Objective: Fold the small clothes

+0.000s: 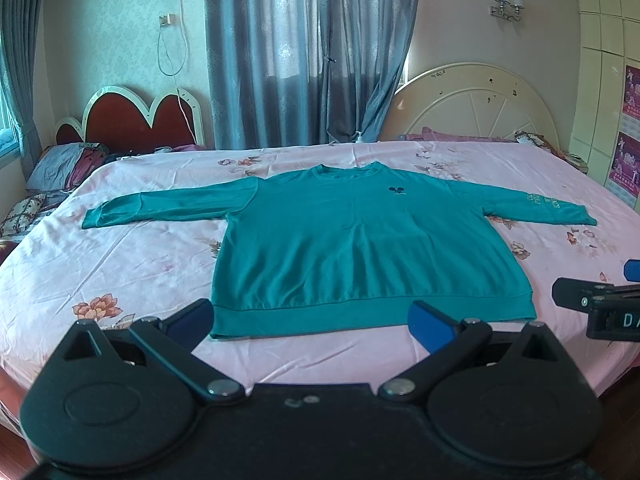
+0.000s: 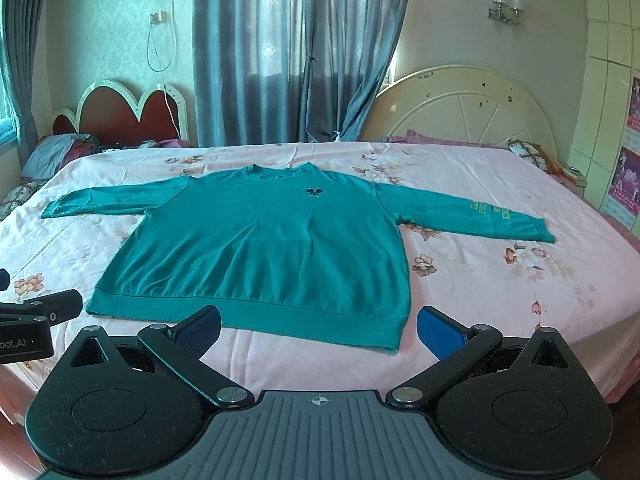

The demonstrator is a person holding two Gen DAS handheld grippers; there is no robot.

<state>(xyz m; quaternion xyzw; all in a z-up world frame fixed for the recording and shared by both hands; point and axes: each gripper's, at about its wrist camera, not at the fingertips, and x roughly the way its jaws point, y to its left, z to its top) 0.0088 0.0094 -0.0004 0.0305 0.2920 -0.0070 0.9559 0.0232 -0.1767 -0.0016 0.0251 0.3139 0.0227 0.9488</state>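
1. Plainly, the teal long-sleeved cotton sweatshirt (image 1: 360, 240) lies face up and spread flat on the bed with the pink floral sheet (image 1: 160, 264); its ribbed hem runs along the near edge of the bed, its collar points to the far edge, and both sleeves stretch out sideways.
2. The left hand-held gripper (image 1: 311, 318) hovers just before the hem with its jaws spread wide and nothing between them; the right hand-held gripper (image 2: 319, 326) hangs likewise before the hem's right part, jaws apart and empty.
3. The garment looks soft, light and limp; it should drape and sag once lifted, and a knit this thick will probably not slip from the blue pads (image 2: 438, 330).
4. Sensible places to take hold, I judge, are the cuffs of the sleeves or the two hem corners; pinching one layer only would likely drag the fabric askew.
5. The sheet is smooth with faint creases, so the cloth may slide a little on it.
6. Beyond the far edge hang grey-blue curtains (image 1: 304, 52); a red heart-shaped headboard (image 1: 132, 120) stands left and a cream round headboard (image 1: 476, 108) right; a twin-shade wall lamp (image 2: 505, 6) is mounted above.
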